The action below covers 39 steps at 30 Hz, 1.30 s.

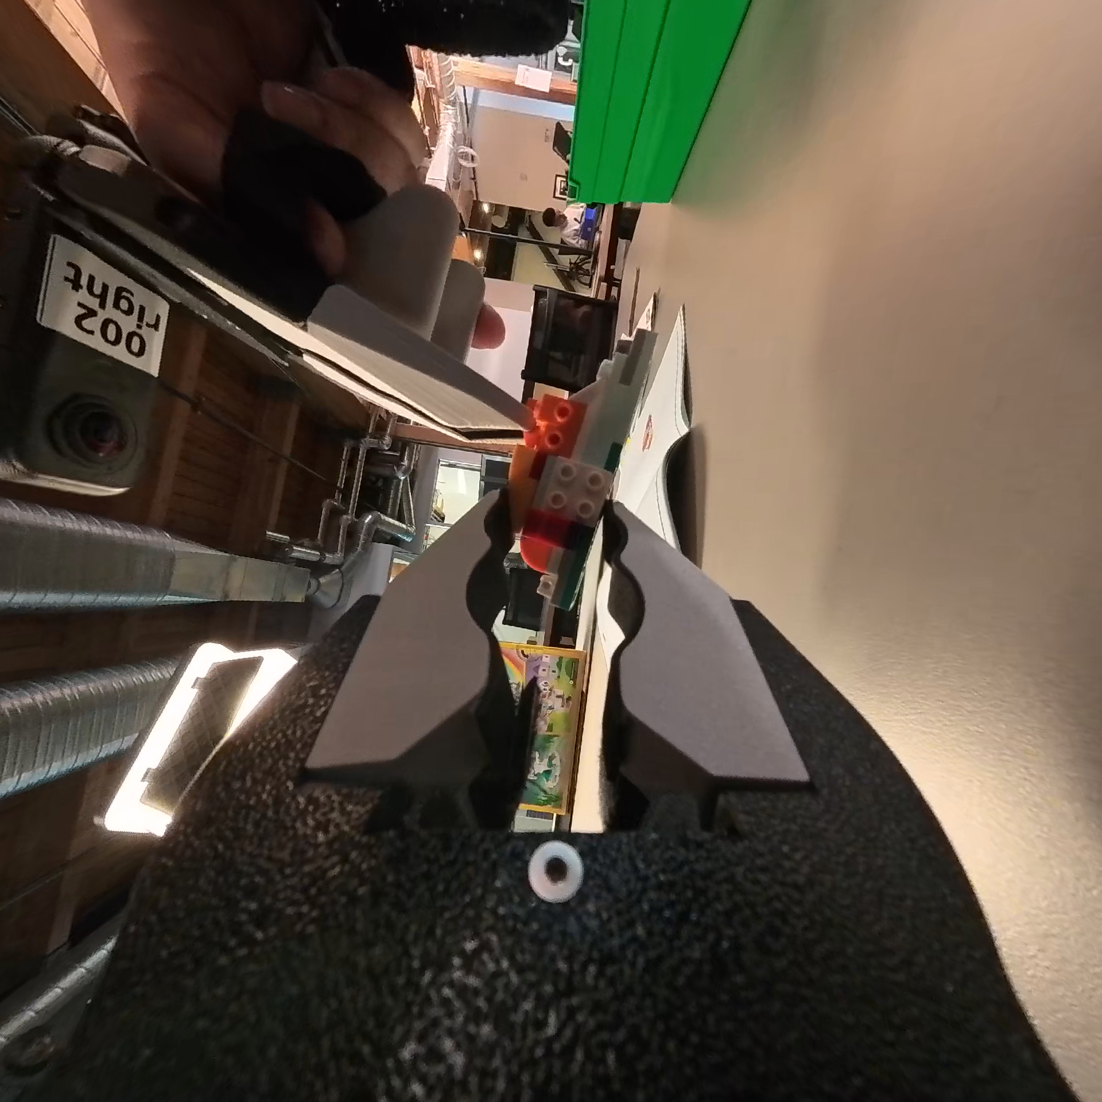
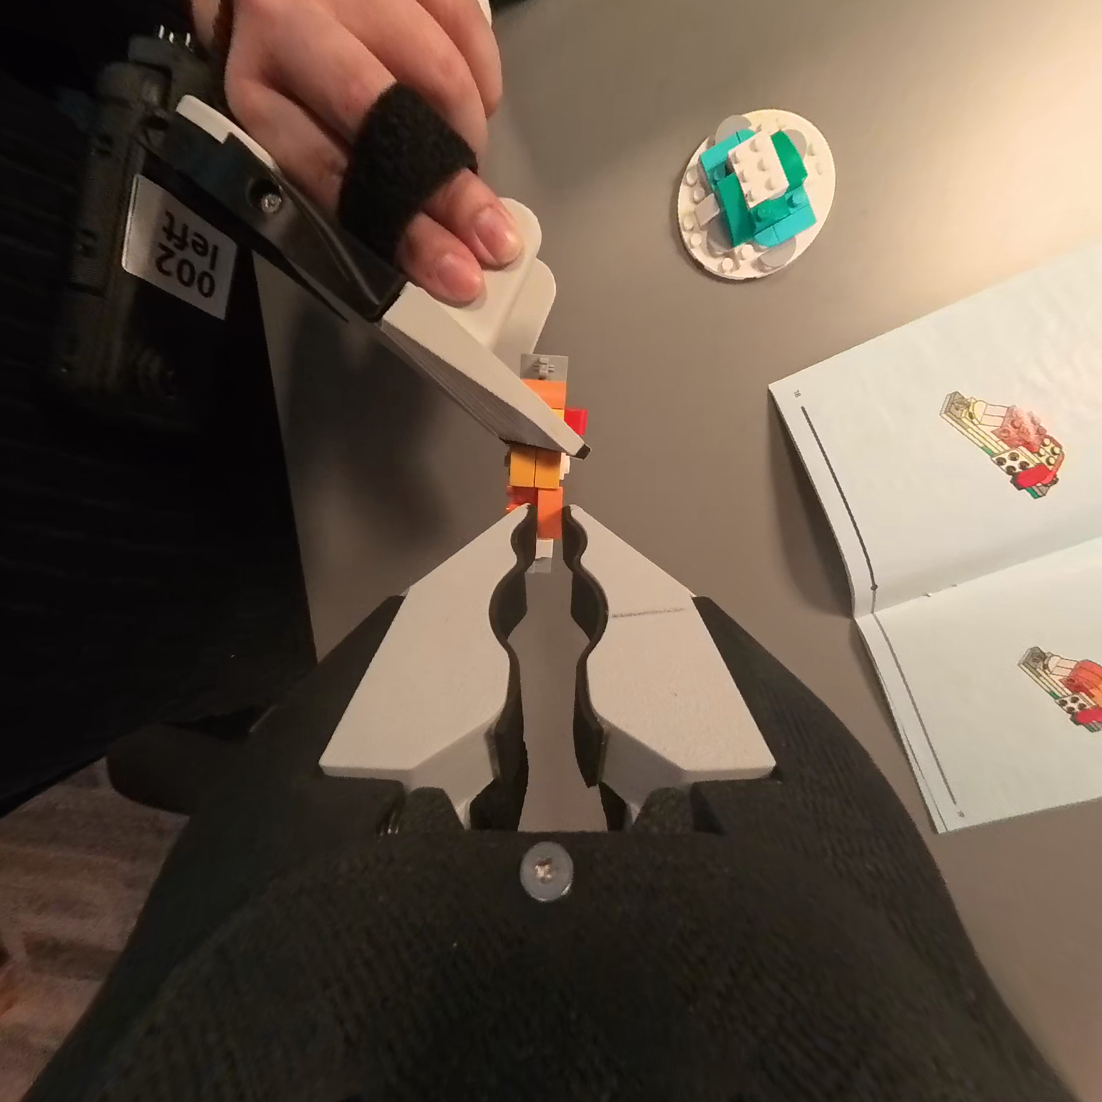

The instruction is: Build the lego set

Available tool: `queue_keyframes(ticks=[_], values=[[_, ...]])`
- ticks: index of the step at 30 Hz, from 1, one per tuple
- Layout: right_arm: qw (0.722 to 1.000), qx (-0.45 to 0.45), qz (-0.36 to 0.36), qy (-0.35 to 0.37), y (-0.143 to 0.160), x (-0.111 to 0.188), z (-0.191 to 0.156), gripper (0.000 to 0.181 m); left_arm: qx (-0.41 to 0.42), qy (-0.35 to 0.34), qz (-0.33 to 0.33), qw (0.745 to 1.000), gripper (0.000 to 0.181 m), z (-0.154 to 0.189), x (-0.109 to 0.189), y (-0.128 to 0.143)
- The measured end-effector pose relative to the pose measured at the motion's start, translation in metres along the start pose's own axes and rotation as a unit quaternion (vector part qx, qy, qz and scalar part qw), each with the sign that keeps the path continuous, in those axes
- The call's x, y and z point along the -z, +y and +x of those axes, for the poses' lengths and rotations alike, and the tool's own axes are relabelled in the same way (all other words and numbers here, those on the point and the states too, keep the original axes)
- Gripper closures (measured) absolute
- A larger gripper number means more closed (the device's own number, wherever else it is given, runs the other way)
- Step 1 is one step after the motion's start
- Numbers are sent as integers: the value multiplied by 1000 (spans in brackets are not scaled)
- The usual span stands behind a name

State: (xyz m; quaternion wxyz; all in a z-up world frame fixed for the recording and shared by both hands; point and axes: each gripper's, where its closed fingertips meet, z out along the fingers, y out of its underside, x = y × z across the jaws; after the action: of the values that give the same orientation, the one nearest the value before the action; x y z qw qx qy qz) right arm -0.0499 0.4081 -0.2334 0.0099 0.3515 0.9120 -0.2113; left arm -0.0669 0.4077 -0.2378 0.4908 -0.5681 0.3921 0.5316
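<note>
A small lego model of orange, red, grey, white and green bricks is held above the table between both grippers. My left gripper is shut on the model's lower part. In the left wrist view my right gripper comes in from the upper left, its tips on the orange-red brick at the model's top. In the right wrist view my right gripper is shut on the model's orange end. There my left gripper crosses from the upper left and hides the model's middle.
A round white plate with a teal and white build lies on the grey table at the far right. An open instruction booklet lies to the right. A green box and a colourful card show in the left wrist view. My left and right fingertips are right by each other.
</note>
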Motion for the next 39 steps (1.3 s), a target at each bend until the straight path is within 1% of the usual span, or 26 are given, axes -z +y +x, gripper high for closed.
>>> queue_keyframes(ticks=[1,25,28,30,32,33,35,37,39], values=[[1000,-1,1,-1,0,0,0,175,0,0,0,1000,154,0,0,0],[1000,-4,10,-4,-3,0,-3,172,6,1,-1,1000,154,-1,0,1],[1000,-6,15,-3,-5,1,-3,168,7,0,-1,1000,154,-1,0,1],[1000,-5,23,4,-5,5,-1,159,8,0,-3,1000,154,-1,0,2],[998,6,51,22,-10,12,2,147,13,-1,-6,1000,154,-2,0,4],[996,18,77,39,-14,18,4,139,17,-1,-9,1000,154,-3,-1,5],[986,67,123,91,-21,28,7,126,29,2,-15,999,155,-3,-1,8],[969,130,151,146,-23,30,3,121,47,5,-19,999,155,-4,-2,11],[946,201,142,212,-19,24,1,120,72,9,-21,997,154,-4,-3,13]])
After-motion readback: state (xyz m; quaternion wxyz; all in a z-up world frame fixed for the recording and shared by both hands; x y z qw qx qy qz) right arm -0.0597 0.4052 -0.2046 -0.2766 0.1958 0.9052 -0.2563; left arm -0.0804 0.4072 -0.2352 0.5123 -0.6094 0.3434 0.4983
